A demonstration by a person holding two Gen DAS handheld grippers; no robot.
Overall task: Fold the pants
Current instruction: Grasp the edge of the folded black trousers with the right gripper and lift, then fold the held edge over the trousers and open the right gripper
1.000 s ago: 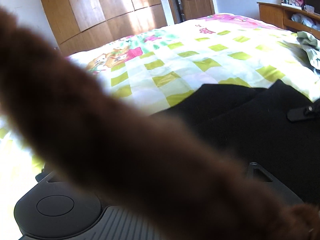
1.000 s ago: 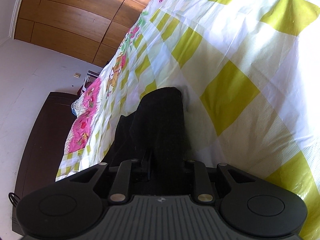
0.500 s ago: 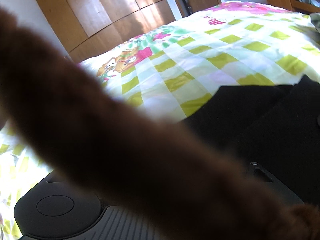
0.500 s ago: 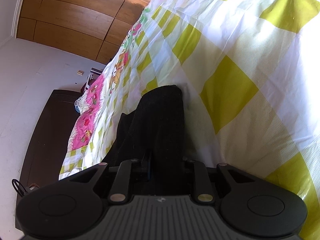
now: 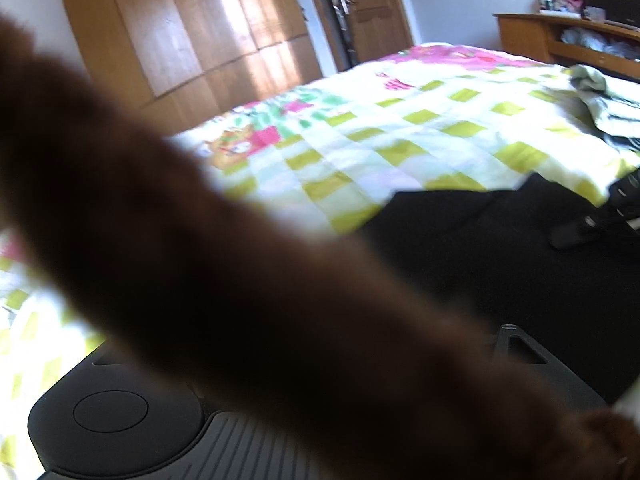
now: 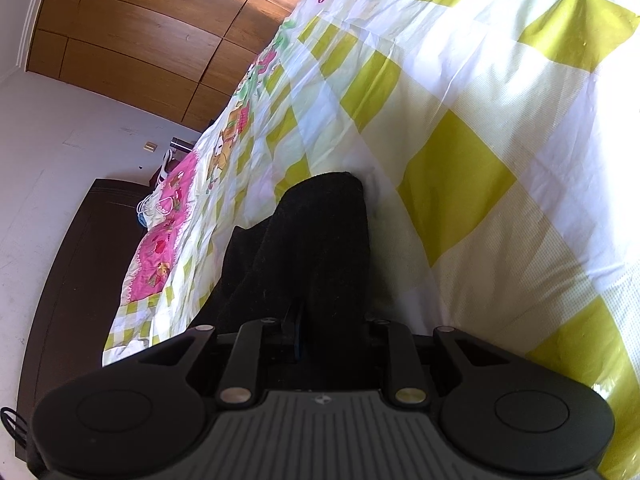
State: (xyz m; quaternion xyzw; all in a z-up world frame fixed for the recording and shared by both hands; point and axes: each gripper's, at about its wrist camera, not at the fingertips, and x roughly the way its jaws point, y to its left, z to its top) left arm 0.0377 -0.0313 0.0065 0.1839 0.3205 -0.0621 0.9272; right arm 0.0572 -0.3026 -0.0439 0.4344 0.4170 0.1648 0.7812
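The black pants lie spread on the near part of the bed, on top of a quilt checked in white and yellow-green with pink cartoon patches towards its far end. From the right hand's side, one fold of the pants rises as a dark ridge straight out of the right gripper, which is clamped on that cloth; the fabric covers the fingers, so only the linkage arms at the base show. The same tool can be seen from the left side as a dark shape resting at the right edge of the pants.

The left gripper's body shows only at the bottom of its own view. A thick, blurred brown furry sleeve crosses right in front of that camera and hides the fingers. The jaws are opening, but whether any cloth sits between them I cannot tell.

Further out, a crumpled pale green cloth lies on the right of the bed. Beyond the bed stand a wooden wardrobe and a wooden door, with a wooden shelf unit at far right. A dark headboard closes off the pink end of the quilt.
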